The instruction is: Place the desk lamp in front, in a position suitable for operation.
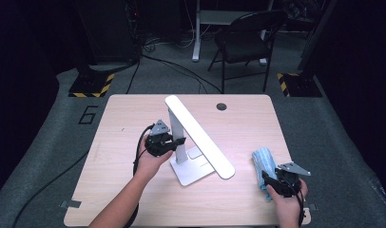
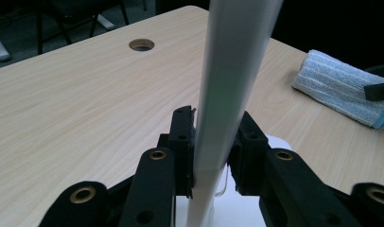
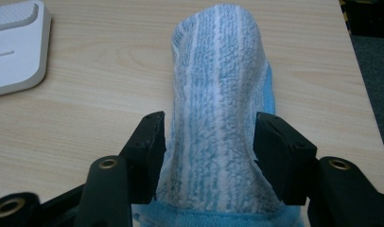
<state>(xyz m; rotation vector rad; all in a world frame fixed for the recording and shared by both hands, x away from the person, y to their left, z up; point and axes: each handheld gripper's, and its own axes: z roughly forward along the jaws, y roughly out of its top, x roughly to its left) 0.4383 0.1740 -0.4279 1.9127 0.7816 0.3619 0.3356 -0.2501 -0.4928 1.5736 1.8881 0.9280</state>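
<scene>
A white desk lamp [image 1: 193,142], with an upright post and a long flat head sloping down toward the near right, is seen standing on its flat white base [image 1: 191,172] at the middle of the pale wooden tabletop [image 1: 120,118]; the post is gripped low down, just above the base, by the left tongs [image 1: 180,141], their black jaws pressed against either side of it in the left gripper view, where the white post [image 2: 228,94] rises straight up between them; a folded blue-and-white striped terry cloth [image 1: 263,164] is seen lying near the right edge of the tabletop, well apart from the lamp, its long axis running away from the person; the right tongs [image 1: 271,180] are set astride its near end, jaws wide and pads touching the cloth's flanks in the right gripper view, where the cloth [image 3: 218,109] stretches straight ahead along the line of the jaws; whether it is truly pinched or merely straddled cannot be told for sure, though the pile appears squeezed between the pads; the lamp head is judged to lie up and to the left of the cloth, so any wiping would call for the right hand [image 1: 288,204] to carry the cloth leftward across the bare tabletop while the lamp is steadied by the left hand [image 1: 150,159], the nearer of the two to the post.
</scene>
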